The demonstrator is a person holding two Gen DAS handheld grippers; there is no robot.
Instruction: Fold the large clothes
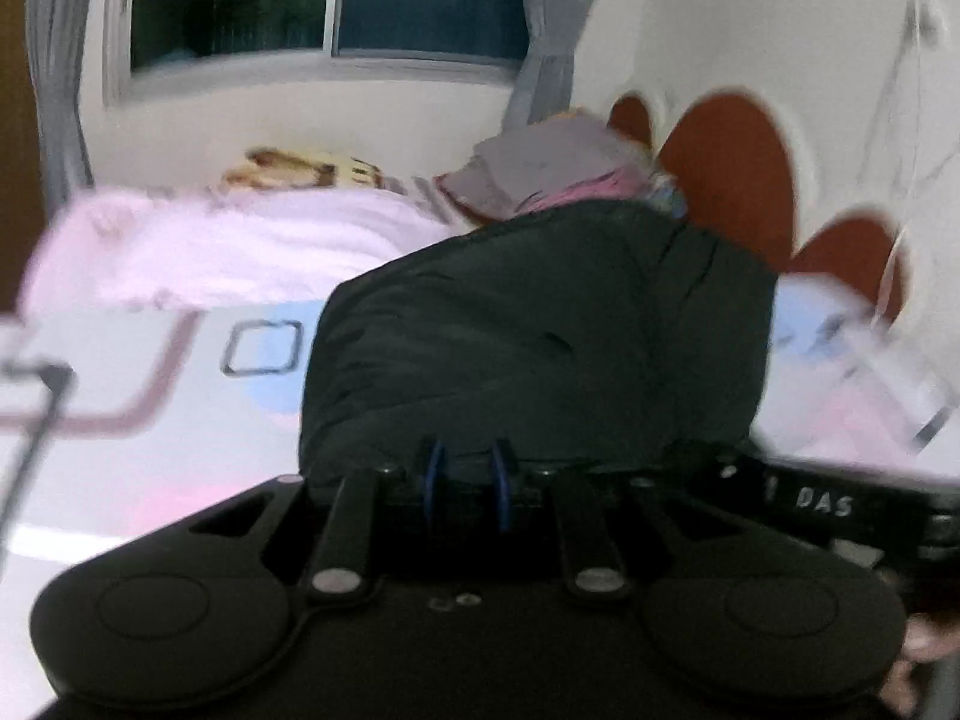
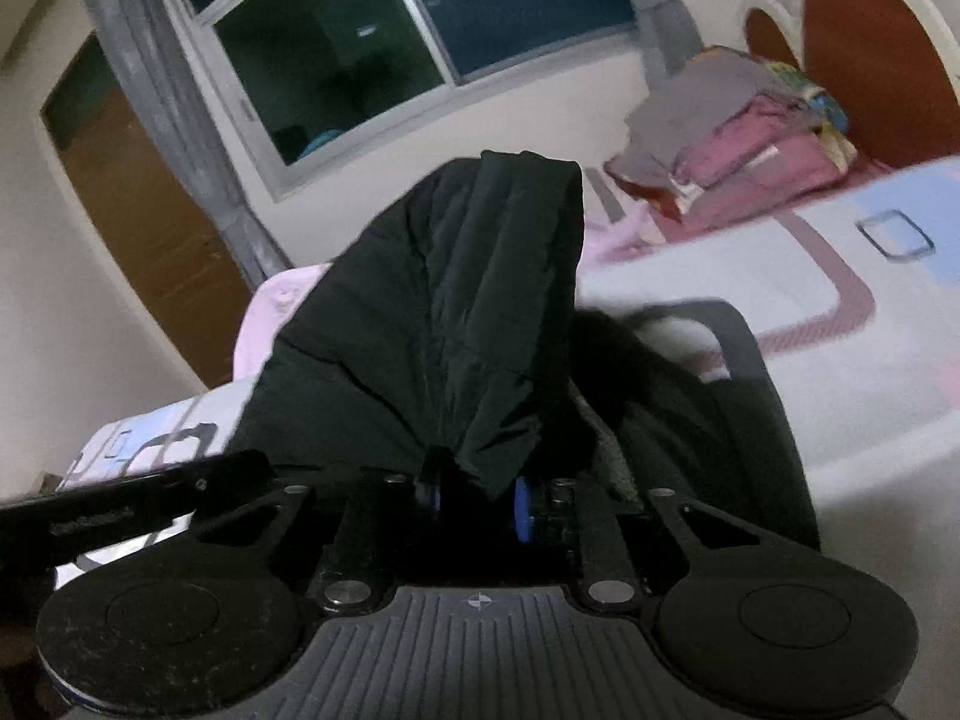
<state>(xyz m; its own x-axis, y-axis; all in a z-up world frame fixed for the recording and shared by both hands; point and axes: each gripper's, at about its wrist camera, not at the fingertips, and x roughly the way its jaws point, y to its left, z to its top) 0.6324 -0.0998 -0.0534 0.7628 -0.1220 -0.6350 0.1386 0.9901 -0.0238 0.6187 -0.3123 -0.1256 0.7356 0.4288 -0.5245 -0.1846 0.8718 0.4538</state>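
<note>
My right gripper [image 2: 477,495] is clamped on an edge of the black jacket [image 2: 444,312], lifted above the bed [image 2: 750,420]. My left gripper [image 1: 467,483] pinches the jacket's near hem; bare sheet lies left of the jacket, folded clothes [image 1: 540,171] beyond it.

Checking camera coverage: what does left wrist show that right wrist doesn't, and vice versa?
Left wrist only: a yellow-brown pillow past the pink blanket, and a clear hanger at the right.

Right wrist only: a brown door, and the black jacket bunched between the right gripper fingers.

Both: the jacket, the window, grey curtains, a clothes pile, the patterned bed sheet. The left gripper also appears shut on the jacket.
</note>
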